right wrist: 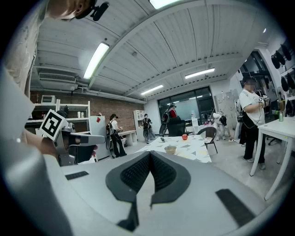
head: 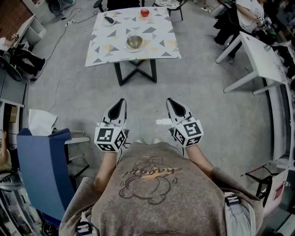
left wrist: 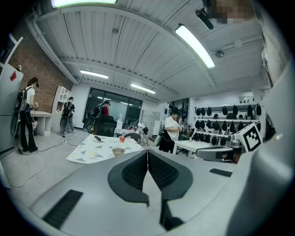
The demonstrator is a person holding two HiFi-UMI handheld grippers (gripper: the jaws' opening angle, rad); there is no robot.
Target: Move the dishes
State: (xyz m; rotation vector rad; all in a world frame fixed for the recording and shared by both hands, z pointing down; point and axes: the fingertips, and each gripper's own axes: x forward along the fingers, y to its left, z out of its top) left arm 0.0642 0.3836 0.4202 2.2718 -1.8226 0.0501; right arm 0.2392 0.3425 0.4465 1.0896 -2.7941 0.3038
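A metal bowl [head: 134, 42] sits on a small plate on a table [head: 110, 50] with a triangle-patterned top, well ahead of me across the floor. A red cup [head: 144, 12] and a dark object [head: 109, 19] stand at the table's far side. My left gripper [head: 122, 101] and right gripper [head: 169, 100] are held side by side in front of my chest, far short of the table. Both have their jaws together with nothing between them. The bowl [left wrist: 118, 151] shows small in the left gripper view, and the bowl [right wrist: 170, 149] likewise in the right gripper view.
A blue chair [head: 44, 170] stands close at my left. A white table [head: 260, 57] is at the right, with a person [head: 239, 18] beside it. Other people stand far off by the brick wall. Cables run over the grey floor at the upper left.
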